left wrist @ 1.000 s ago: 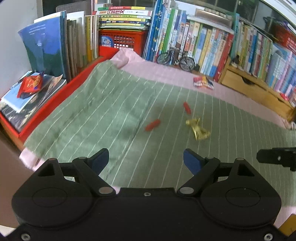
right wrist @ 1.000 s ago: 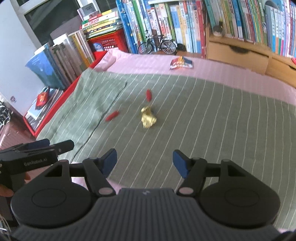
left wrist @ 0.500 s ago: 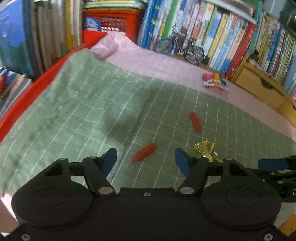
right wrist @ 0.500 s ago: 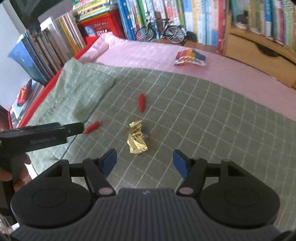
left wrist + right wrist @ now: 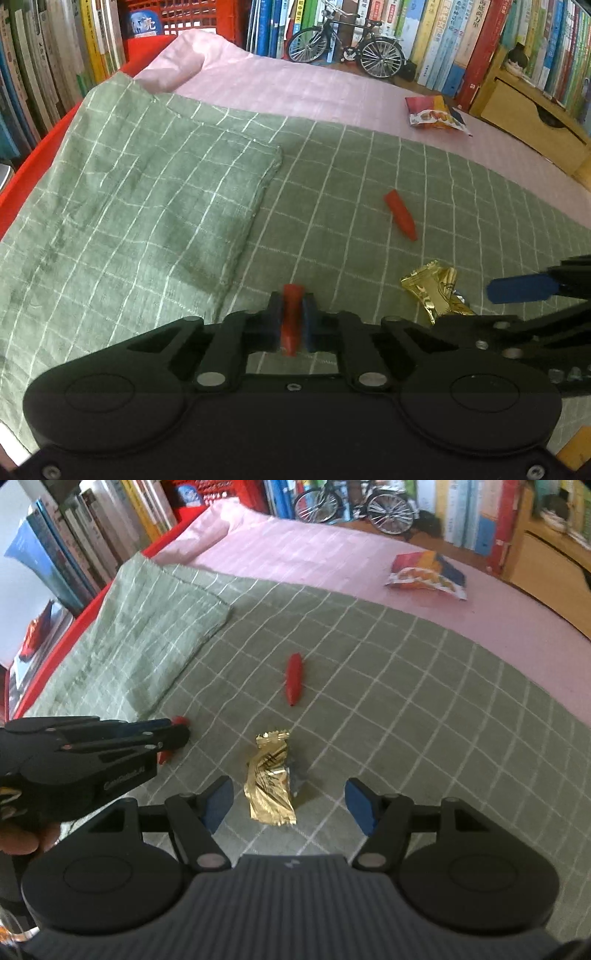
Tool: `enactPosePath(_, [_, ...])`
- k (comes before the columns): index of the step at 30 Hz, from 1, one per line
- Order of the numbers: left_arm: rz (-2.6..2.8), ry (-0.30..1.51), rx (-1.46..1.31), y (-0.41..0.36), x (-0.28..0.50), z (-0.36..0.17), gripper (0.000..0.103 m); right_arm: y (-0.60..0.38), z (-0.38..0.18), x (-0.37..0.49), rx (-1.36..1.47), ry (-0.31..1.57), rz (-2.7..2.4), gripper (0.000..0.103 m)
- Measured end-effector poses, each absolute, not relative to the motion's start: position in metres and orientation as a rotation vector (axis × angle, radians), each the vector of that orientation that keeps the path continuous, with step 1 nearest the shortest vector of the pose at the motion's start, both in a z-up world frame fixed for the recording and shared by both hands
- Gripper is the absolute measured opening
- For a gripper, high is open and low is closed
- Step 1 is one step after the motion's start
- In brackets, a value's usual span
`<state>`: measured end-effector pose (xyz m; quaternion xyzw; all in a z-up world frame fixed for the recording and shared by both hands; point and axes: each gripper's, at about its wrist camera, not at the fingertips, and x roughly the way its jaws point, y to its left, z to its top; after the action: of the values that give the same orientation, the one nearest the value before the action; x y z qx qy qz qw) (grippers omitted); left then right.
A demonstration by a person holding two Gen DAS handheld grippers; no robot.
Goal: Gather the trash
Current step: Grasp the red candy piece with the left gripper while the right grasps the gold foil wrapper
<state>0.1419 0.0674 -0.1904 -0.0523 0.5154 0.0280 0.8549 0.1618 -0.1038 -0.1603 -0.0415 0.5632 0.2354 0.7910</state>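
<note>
My left gripper (image 5: 291, 314) is shut on a small red wrapper (image 5: 290, 317) lying on the green checked cloth (image 5: 147, 206); from the right wrist view the same gripper (image 5: 177, 731) shows at the left with the red wrapper (image 5: 180, 720) peeking past its tip. A second red wrapper (image 5: 400, 214) (image 5: 293, 679) lies farther out. The crumpled gold wrapper (image 5: 271, 779) (image 5: 434, 288) sits between the open fingers of my right gripper (image 5: 290, 806). A colourful snack packet (image 5: 436, 116) (image 5: 426, 574) lies on the pink sheet.
Books (image 5: 443, 44) line the back and left, with a red crate (image 5: 192, 18), a model bicycle (image 5: 343, 48) and a wooden drawer box (image 5: 532, 114). A red tray edge (image 5: 59, 642) runs along the left. A hand (image 5: 26, 838) holds the left gripper.
Both grippers moved forward and down to the cloth. The left gripper went from open to shut on the near red wrapper. The right gripper closed in on the gold wrapper, staying open.
</note>
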Motion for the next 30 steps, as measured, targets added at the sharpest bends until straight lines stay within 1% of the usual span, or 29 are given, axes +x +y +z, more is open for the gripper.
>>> enactPosePath(4, [0.078, 1.084, -0.117, 0.068, 0.141, -0.186, 0.010, -0.099, -0.170, 0.168, -0.077, 1.240, 0.525, 0.075])
enactPosePath(6, [0.091, 1.080, -0.122, 0.068, 0.139, -0.184, 0.010, -0.099, -0.171, 0.169, -0.073, 1.231, 0.541, 0.060])
enactPosePath(7, [0.095, 1.078, -0.128, 0.068, 0.139, -0.182, 0.010, -0.099, -0.170, 0.170, -0.074, 1.230, 0.547, 0.055])
enactPosePath(8, [0.099, 1.077, -0.133, 0.069, 0.139, -0.181, 0.010, -0.099, -0.170, 0.170, -0.072, 1.227, 0.546, 0.044])
enactPosePath(9, [0.102, 1.074, -0.135, 0.069, 0.138, -0.180, 0.010, -0.100, -0.169, 0.170, -0.064, 1.229, 0.546, 0.039])
enactPosePath(10, [0.105, 1.071, -0.135, 0.068, 0.138, -0.179, 0.010, -0.102, -0.168, 0.171, -0.055, 1.233, 0.547, 0.038])
enactPosePath(11, [0.106, 1.070, -0.137, 0.068, 0.137, -0.177, 0.010, -0.103, -0.168, 0.171, -0.043, 1.232, 0.546, 0.034])
enactPosePath(15, [0.114, 1.060, -0.155, 0.068, 0.135, -0.171, 0.010, -0.108, -0.163, 0.168, -0.018, 1.218, 0.540, 0.033])
enactPosePath(30, [0.088, 1.010, -0.210, 0.051, 0.102, -0.146, 0.010, -0.133, -0.130, 0.137, 0.012, 1.149, 0.494, 0.032])
